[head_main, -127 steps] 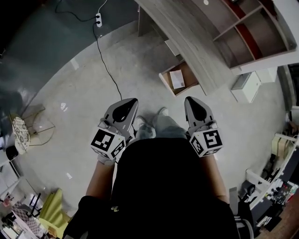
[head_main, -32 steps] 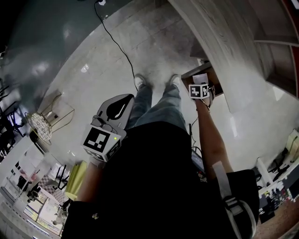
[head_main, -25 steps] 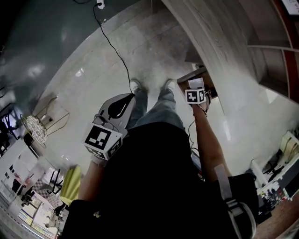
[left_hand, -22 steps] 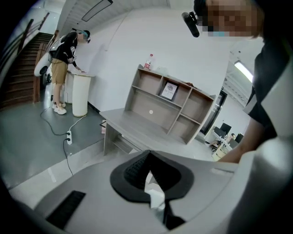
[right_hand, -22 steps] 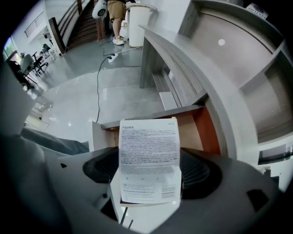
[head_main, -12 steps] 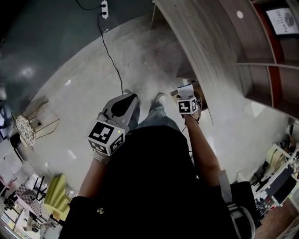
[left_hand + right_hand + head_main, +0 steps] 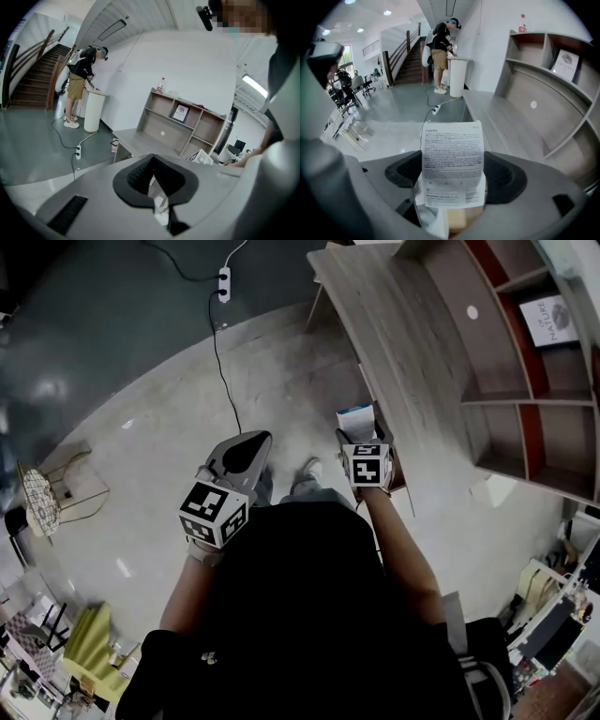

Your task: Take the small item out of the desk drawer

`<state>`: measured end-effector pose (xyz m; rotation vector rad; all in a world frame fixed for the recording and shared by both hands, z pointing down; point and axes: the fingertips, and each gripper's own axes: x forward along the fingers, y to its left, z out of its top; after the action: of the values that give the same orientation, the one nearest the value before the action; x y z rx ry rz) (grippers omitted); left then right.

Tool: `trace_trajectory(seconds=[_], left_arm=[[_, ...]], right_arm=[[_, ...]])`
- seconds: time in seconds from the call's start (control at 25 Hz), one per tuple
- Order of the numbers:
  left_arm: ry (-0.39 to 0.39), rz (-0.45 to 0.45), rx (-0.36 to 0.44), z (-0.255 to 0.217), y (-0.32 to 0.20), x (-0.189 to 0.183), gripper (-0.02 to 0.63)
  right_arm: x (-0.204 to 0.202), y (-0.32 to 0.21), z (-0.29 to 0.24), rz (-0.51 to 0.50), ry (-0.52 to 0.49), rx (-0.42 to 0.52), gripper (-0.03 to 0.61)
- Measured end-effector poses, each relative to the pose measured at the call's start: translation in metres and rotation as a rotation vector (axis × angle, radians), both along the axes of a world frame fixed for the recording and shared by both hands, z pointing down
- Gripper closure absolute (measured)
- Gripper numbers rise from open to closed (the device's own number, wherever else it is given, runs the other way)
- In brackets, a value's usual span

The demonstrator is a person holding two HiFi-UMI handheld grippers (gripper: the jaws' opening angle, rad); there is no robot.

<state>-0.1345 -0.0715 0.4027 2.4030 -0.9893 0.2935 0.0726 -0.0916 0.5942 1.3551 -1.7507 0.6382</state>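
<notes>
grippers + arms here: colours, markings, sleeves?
Left gripper and right gripper: grey shells, black pads, each carrying a white cube with black square markers. No cables visible. Person wears a black short-sleeved top.

small packet [image 7: 452,161]: clear bag w/ white label full of fine print, tan bit showing inside near the bottom. stands upright, label toward cam, lower part pinched btwn jaws of right gripper [image 7: 453,180], top poking up past them. in head view sits over open drawer [image 7: 400,476], brown inside.
</notes>
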Motion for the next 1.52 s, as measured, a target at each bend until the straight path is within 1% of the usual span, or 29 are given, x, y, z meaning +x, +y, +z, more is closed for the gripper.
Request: trace_trajectory(seconds=[0.32,0.52,0.64,0.8,0.96,1.2,1.36,1.52], left_arm=[[0.018,-0.052,0.076,-0.024,-0.022,-0.017,0.606],[0.021,-0.063,0.121,-0.040,-0.031,-0.024,0.606],[0.016,-0.069,0.154,-0.051,-0.036,-0.029,0.606],[0.024,-0.071,0.204,-0.068,-0.041,-0.033,0.606],[0.041,-0.071,0.263,-0.086,-0.045,-0.038,0.606],[0.052,-0.065,0.327,-0.107,-0.047,-0.041,0.606],[0.060,-0.075,0.344,-0.116,-0.048,-0.045,0.606],[0.068,-0.068,0.351,-0.120,-0.050,-0.046,0.606]], right_arm=[[-0.050,-0.045,-0.110,-0.076,-0.165,0.262,0.176],[-0.084,-0.055,-0.181,-0.158,-0.287,0.424,0.176],[-0.103,-0.058,-0.219,-0.219,-0.342,0.515,0.176],[-0.117,-0.060,-0.265,-0.275,-0.402,0.620,0.176],[-0.127,-0.058,-0.300,-0.320,-0.449,0.700,0.176],[-0.136,-0.053,-0.336,-0.362,-0.511,0.781,0.176],[-0.139,-0.049,-0.354,-0.386,-0.532,0.829,0.176],[-0.142,-0.047,-0.367,-0.404,-0.553,0.850,0.176]])
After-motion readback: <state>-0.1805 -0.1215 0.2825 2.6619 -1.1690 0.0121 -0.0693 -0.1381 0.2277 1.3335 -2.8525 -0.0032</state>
